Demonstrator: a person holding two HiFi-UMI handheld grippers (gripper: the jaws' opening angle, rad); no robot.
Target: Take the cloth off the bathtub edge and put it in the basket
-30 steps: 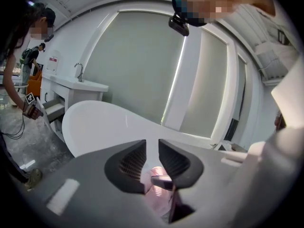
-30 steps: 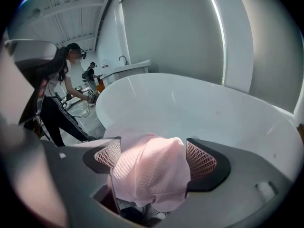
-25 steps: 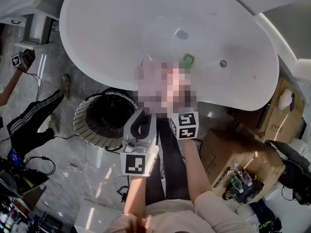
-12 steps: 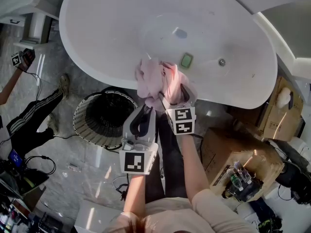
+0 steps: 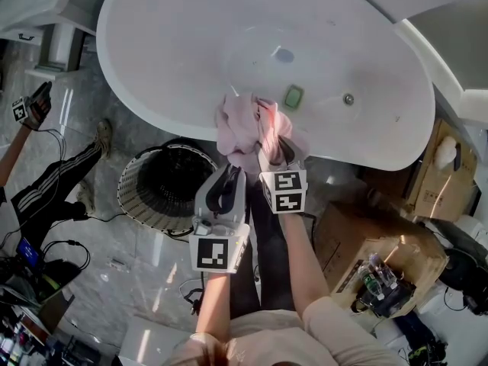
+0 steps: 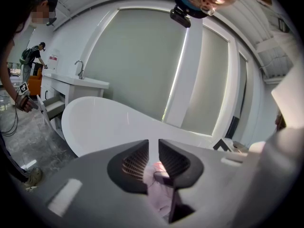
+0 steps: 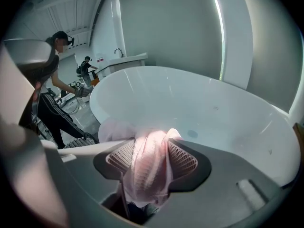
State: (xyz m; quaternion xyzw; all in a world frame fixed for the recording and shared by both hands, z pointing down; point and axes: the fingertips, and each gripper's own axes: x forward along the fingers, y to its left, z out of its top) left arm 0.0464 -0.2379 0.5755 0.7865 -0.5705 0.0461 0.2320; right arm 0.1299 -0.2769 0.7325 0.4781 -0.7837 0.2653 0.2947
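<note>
A pink cloth (image 5: 239, 128) hangs over the near edge of the white bathtub (image 5: 164, 120). My right gripper (image 5: 274, 139) reaches into it from below. Its jaws are closing, with a bunched fold of the cloth (image 7: 147, 167) filling the gap between the ribbed pads (image 7: 183, 159), which press on it from both sides. My left gripper (image 5: 231, 175) hovers lower left of the cloth, over the floor beside the basket (image 5: 126, 187). It (image 6: 153, 151) is shut with only a thin slit and nothing in it. Beyond its tips the cloth (image 6: 159, 196) shows.
The dark round wicker basket stands on the floor left of my grippers, close under the tub rim. A small green thing (image 5: 293, 96) lies inside the tub. Cardboard boxes (image 5: 374, 235) stand at the right. Another person (image 5: 34, 174) stands at the far left among cables.
My right gripper has pushed up into the cloth and its jaws have narrowed around the fold. The left gripper has stayed almost in place.
</note>
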